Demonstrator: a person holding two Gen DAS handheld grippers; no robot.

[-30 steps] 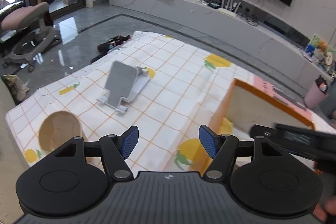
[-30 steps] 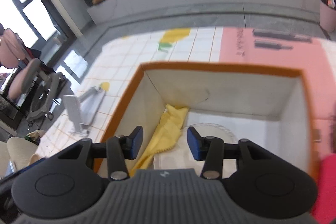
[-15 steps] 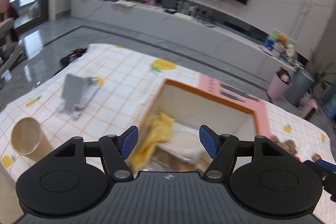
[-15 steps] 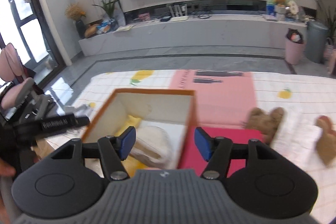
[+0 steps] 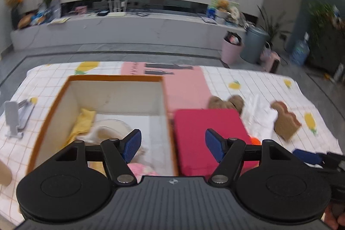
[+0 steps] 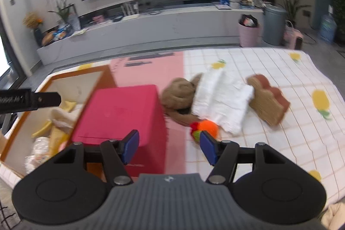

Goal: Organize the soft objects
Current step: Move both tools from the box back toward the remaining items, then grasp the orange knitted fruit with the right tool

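An orange-rimmed open box [image 5: 116, 78] [image 6: 28, 107] holds a yellow cloth [image 5: 84, 122], a cream soft item [image 5: 110, 130] and a pink soft item [image 5: 140, 168]. Right of it lies a red lid [image 5: 207, 133] [image 6: 120, 113]. Beyond it lie a brown plush [image 6: 179, 94] [image 5: 226, 101], a white cloth [image 6: 224, 100], a toast-shaped soft toy [image 6: 267, 102] [image 5: 284, 122] and an orange ball toy [image 6: 204, 128]. My left gripper [image 5: 172, 146] is open and empty above the box's right wall. My right gripper [image 6: 168, 147] is open and empty, near the lid and the ball toy.
A grey phone stand [image 5: 15, 120] sits at the table's left. A pink mat [image 5: 185, 83] lies behind the box. The yellow-checked tablecloth [image 6: 301, 122] covers the table. A TV bench, bins [image 6: 248, 33] and plants stand beyond the far edge.
Both grippers have swung right: the left from the phone stand to over the box and lid, the right from inside the box to the soft toys. Both stay open.
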